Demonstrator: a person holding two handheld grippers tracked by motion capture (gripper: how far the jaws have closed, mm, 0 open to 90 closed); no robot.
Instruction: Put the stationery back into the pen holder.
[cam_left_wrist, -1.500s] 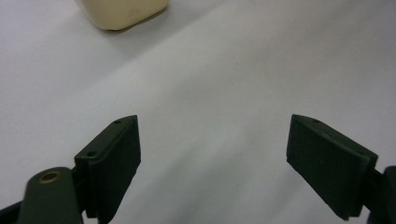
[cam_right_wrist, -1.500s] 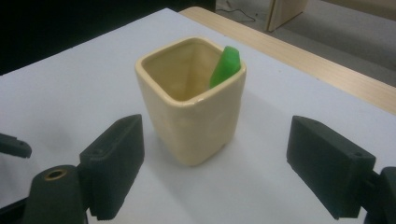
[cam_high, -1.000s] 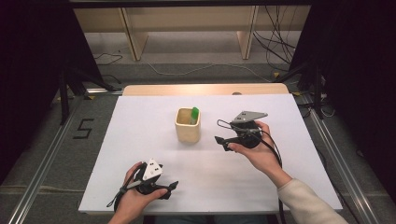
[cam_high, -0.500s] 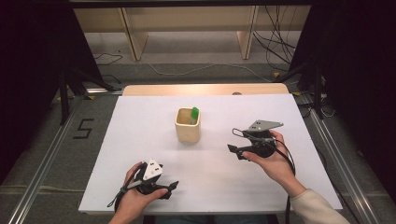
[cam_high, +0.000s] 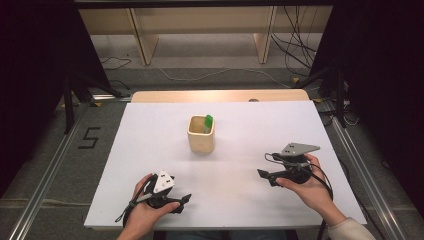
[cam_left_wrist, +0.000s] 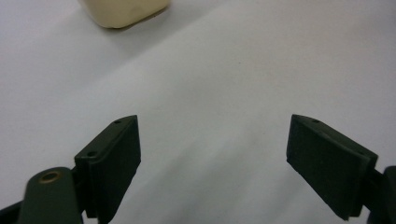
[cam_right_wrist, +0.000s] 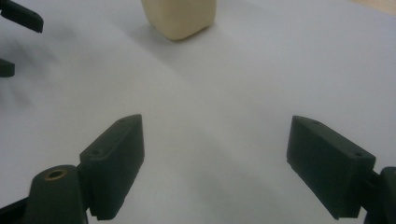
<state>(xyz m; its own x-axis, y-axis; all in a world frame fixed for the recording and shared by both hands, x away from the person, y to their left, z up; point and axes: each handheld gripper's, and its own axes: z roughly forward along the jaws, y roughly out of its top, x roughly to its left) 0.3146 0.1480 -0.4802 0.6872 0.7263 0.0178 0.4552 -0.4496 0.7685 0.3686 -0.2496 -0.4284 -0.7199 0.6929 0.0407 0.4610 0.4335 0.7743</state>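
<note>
A cream square cup (cam_high: 201, 135) stands near the middle of the white table (cam_high: 150, 150), and a green-capped item (cam_high: 207, 122) sticks out of it. My left gripper (cam_high: 186, 199) lies low near the front edge in the person's left hand, open and empty; its jaws stand wide apart over bare table in the left gripper view (cam_left_wrist: 212, 163), with the cup (cam_left_wrist: 123, 11) at the top left. My right gripper (cam_high: 261, 175) is held at the front right, pointing left, open and empty (cam_right_wrist: 215, 165). The cup (cam_right_wrist: 180, 16) sits ahead of it.
Wooden shelf legs (cam_high: 142, 40) and loose cables (cam_high: 300, 45) lie on the floor beyond the table. Metal rails (cam_high: 45, 190) run along both sides. A "5" (cam_high: 90, 137) is marked on the floor at the left. The left gripper's fingertips (cam_right_wrist: 21, 18) show in the right gripper view.
My right gripper has drawn back from beside the cup toward the front right of the table and sunk lower. The left gripper has stayed put.
</note>
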